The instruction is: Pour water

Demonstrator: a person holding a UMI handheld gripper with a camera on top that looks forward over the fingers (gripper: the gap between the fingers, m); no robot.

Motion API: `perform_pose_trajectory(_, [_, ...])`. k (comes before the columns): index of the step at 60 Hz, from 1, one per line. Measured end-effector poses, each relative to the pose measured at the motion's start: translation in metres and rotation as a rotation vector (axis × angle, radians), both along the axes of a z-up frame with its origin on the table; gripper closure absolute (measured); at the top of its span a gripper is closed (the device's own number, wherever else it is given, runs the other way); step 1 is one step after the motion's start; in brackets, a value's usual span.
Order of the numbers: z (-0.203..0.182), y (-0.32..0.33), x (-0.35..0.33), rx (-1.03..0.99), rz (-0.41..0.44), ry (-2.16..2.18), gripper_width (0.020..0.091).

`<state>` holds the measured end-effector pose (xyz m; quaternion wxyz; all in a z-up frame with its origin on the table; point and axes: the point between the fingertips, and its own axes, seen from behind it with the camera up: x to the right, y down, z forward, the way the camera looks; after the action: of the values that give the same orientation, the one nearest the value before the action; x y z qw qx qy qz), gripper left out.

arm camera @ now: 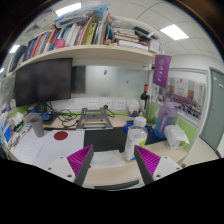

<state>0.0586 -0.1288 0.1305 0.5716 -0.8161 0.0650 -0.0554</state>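
A dark monitor (43, 81) is seen at the left, mounted below a long shelf (85, 53) that is packed with books (70, 33). Under the monitor, the white table (45, 148) is seen, carrying small cluttered items that cannot be told apart, and a round red disc (61, 134) is laid flat on it. Further right, a dark rectangular object (104, 140) is stood near the middle of the table, just beyond the fingers.

The gripper (113, 162) is held low over the table, with its fingers spread well apart and nothing pinched between them. The magenta pads (80, 161) are shown on the inner faces of the fingers, and a bare stretch of pale surface is seen in the gap.

Just ahead of the right finger, a white pitcher-like vessel (137, 138) is stood upright on the table, topped with something blue; it is not touched by either finger. A dark bottle (144, 99) is stood further back, near the wall. A purple banner (162, 70) is hung above it. At the far right, a pale container (176, 137) is set near the table's edge, and a grey door (215, 108) is seen beyond it.
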Motion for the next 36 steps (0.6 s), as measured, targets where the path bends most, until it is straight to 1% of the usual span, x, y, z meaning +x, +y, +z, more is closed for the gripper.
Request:
perform_pose_trajectory(6, [-0.018, 0.017, 0.045, 0.010, -0.001, -0.014, 0.0265])
perform_pose_trajectory(14, [-0.036, 0.044, 0.079, 0.029, -0.009, 0.008, 0.0265])
perform_pose_trajectory(23, [-0.049, 0.073, 0.091, 0.053, 0.021, 0.013, 0.0265])
perform_pose_trajectory(31, [-0.052, 0.098, 0.095, 0.089, 0.053, -0.002, 0.0266])
perform_pose_trajectory(34, [-0.056, 0.105, 0.097, 0.095, 0.058, 0.002, 0.0295])
perform_pose_trajectory(36, [-0.059, 0.109, 0.096, 0.093, 0.069, 0.002, 0.0344])
